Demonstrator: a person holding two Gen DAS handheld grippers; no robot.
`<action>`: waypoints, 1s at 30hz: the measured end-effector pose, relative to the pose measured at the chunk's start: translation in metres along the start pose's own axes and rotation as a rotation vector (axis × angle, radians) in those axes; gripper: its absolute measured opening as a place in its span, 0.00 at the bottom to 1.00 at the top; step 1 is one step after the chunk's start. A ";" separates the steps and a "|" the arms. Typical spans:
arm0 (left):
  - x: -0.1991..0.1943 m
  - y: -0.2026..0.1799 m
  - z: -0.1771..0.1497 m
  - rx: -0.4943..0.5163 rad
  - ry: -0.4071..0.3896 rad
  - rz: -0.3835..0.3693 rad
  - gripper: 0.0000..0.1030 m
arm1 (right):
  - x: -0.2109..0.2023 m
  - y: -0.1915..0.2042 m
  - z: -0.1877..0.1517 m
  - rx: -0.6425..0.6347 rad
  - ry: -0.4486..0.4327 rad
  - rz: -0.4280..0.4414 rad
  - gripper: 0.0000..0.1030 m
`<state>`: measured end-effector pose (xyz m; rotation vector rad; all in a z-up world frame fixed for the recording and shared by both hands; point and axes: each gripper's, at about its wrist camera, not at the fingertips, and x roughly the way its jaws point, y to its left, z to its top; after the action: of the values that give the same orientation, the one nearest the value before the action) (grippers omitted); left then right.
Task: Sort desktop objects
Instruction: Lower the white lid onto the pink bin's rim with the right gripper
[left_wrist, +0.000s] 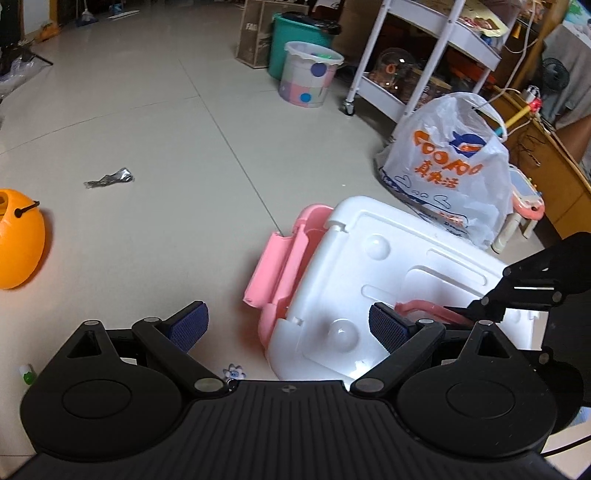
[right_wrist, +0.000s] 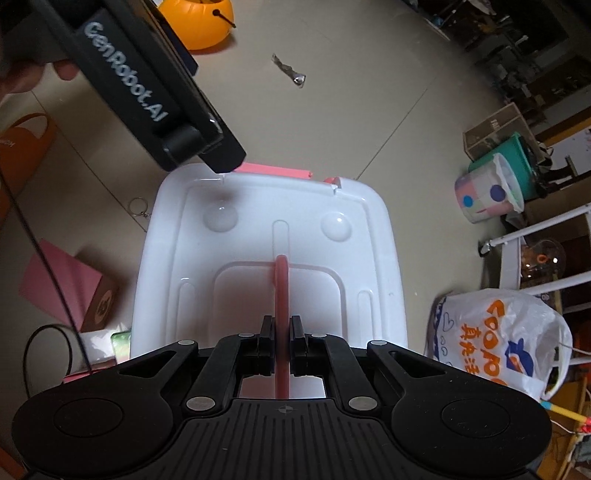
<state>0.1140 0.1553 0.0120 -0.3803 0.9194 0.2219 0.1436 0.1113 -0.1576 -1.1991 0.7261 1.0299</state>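
- The right tongs (right_wrist: 282, 345) are pressed together on the pink handle (right_wrist: 282, 295) of the white lid (right_wrist: 266, 258); both black pads touch the thin pink strip, one on each side.
- The handle stands up on edge from the lid's middle recess and runs from between the pads toward the lid's far half.
- The left tongs (left_wrist: 290, 326) are spread wide apart and hold nothing; the blue pads (left_wrist: 190, 326) flank open air, one over the floor (left_wrist: 147, 147), the other over the near corner of the lid (left_wrist: 369, 280).
- The lid sits on a pink storage box (left_wrist: 284, 258) that stands on the floor; only the box's end wall and a pink latch flap show past the lid's edge.
- In the left wrist view the right tongs (left_wrist: 454, 309) enter from the right edge, their tips at the pink handle (left_wrist: 424, 306); most of that tool is cut off.
- In the right wrist view the left tool's black body (right_wrist: 147, 92) hides the lid's far left corner and part of the pink latch (right_wrist: 273, 170).
- What the box contains cannot be seen.
- Beside the box stand a printed plastic bag (left_wrist: 447, 166) and, farther off, an orange pumpkin bucket (left_wrist: 18, 240); a key ring (right_wrist: 138, 206) lies near the lid's left side.
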 end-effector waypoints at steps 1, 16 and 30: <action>0.001 0.001 0.000 -0.007 0.003 0.001 0.93 | 0.004 -0.001 0.002 -0.005 0.001 0.003 0.06; 0.018 0.002 -0.002 -0.049 0.033 0.012 0.93 | 0.041 -0.017 0.017 -0.039 0.019 -0.005 0.07; 0.026 -0.003 -0.005 -0.018 0.045 0.029 0.93 | 0.050 -0.020 0.007 -0.126 0.010 -0.046 0.08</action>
<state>0.1271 0.1510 -0.0112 -0.3896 0.9684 0.2491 0.1807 0.1302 -0.1925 -1.3249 0.6464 1.0449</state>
